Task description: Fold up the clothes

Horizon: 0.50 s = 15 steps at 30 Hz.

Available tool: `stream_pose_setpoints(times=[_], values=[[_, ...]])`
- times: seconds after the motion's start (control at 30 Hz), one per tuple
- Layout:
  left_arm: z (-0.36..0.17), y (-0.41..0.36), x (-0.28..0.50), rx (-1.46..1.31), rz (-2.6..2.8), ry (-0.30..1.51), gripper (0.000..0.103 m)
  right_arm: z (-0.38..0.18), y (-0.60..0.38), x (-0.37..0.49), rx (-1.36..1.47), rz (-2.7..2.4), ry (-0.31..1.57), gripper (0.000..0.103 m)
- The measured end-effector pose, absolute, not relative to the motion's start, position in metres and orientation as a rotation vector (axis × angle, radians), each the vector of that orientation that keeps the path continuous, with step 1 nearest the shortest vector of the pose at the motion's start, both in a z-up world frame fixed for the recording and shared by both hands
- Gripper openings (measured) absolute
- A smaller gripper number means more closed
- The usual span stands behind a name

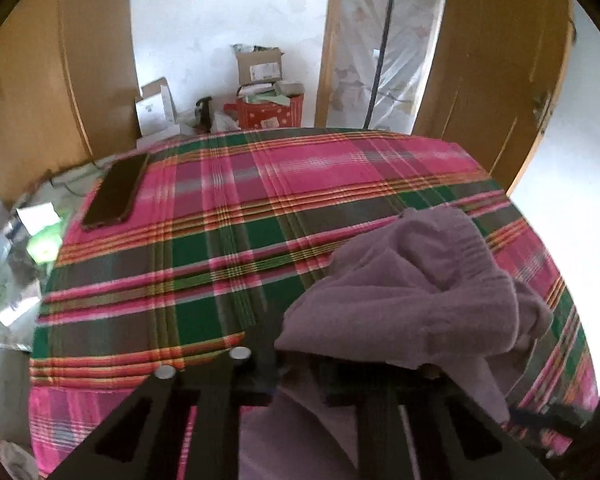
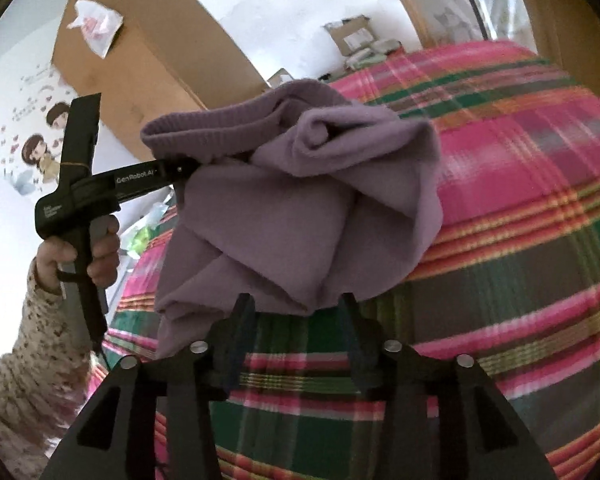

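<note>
purple garment (image 1: 412, 296) over fingers (image 1: 240, 354), plaid bed (image 1: 220, 216)

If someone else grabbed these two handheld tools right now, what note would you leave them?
Left gripper: shut on the ribbed hem of the purple knit garment, holding it up over the bed.
Right gripper: jaws open at the garment's lower edge, not gripping.
The garment hangs bunched above the pink and green plaid bedspread; a dark flat phone lies at the far left.
Done: picked up. Left: spread flat, fold.

We see the garment (image 2: 300, 208) above the bedspread (image 1: 220, 260), the phone (image 1: 116, 188) on the bedspread's far left corner, boxes (image 1: 260, 68) behind the bedspread.
</note>
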<state>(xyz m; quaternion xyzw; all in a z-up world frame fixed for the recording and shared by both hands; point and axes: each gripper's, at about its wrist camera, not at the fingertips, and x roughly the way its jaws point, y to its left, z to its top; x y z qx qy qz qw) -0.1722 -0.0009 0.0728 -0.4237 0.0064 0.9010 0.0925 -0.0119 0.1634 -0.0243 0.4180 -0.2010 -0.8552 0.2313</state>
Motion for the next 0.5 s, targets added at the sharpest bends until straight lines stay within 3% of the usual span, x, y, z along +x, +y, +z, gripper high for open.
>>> stream_pose_setpoints(times=[0.17, 0.5], values=[[0.075, -0.008, -0.177, -1.255, 2.661, -0.056, 0.007, -0.033, 0.145, -0.001, 1.180, -2.210, -0.642, 0.054], [0.079, -0.020, -0.180, -1.250, 2.655, -0.134, 0.007, -0.037, 0.076, -0.011, 1.182, -2.106, -0.526, 0.070]])
